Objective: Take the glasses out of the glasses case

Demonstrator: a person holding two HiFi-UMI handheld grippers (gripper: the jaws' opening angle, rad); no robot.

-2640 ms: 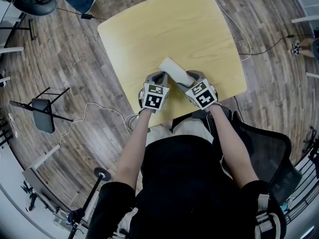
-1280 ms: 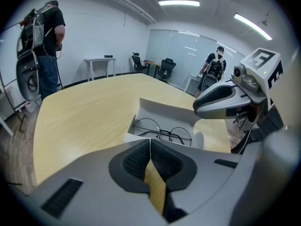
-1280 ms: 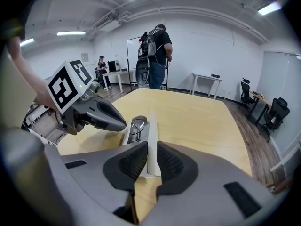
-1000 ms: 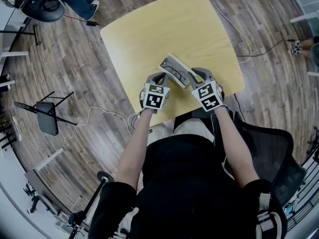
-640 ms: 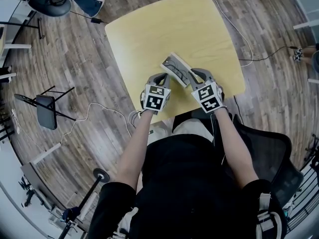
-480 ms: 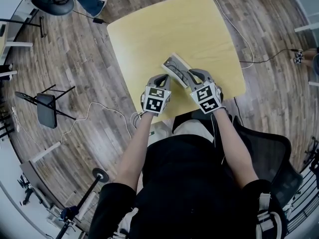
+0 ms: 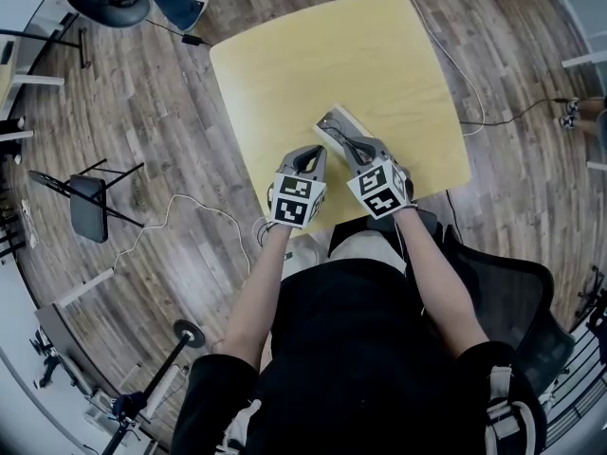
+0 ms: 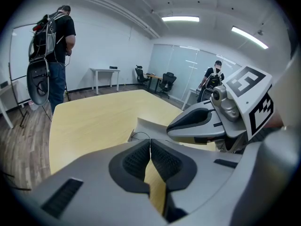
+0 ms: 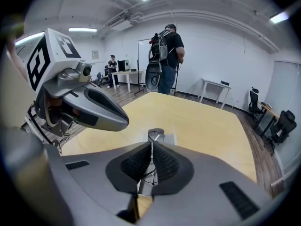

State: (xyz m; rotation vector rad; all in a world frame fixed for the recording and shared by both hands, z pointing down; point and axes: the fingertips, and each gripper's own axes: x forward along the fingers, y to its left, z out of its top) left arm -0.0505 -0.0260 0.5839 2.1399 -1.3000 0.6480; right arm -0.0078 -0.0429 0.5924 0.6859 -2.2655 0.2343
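An open white glasses case (image 7: 334, 124) lies on the yellow table (image 7: 332, 55) near its front edge. Thin black glasses (image 7: 349, 144) lie inside it. My right gripper (image 7: 359, 151) reaches down into the case. Its jaws are closing the last bit, and in the right gripper view (image 9: 152, 147) the pads pinch the thin wire frame of the glasses (image 9: 154, 136), with the case (image 9: 165, 138) just beyond. My left gripper (image 7: 308, 155) hovers beside the case's left end. Its pads (image 8: 150, 142) are shut with nothing between them, and the case (image 8: 146, 125) lies ahead.
The table's front edge runs just under both grippers. A black office chair (image 7: 498, 287) stands behind me and a small black stool (image 7: 81, 218) on the wooden floor at left. Cables trail on the floor. A person with a backpack (image 9: 167, 55) stands past the table's far side.
The case, shut at first, now lies open. My right gripper has moved left over the open case and shut on the glasses. My left gripper has lifted away from the case.
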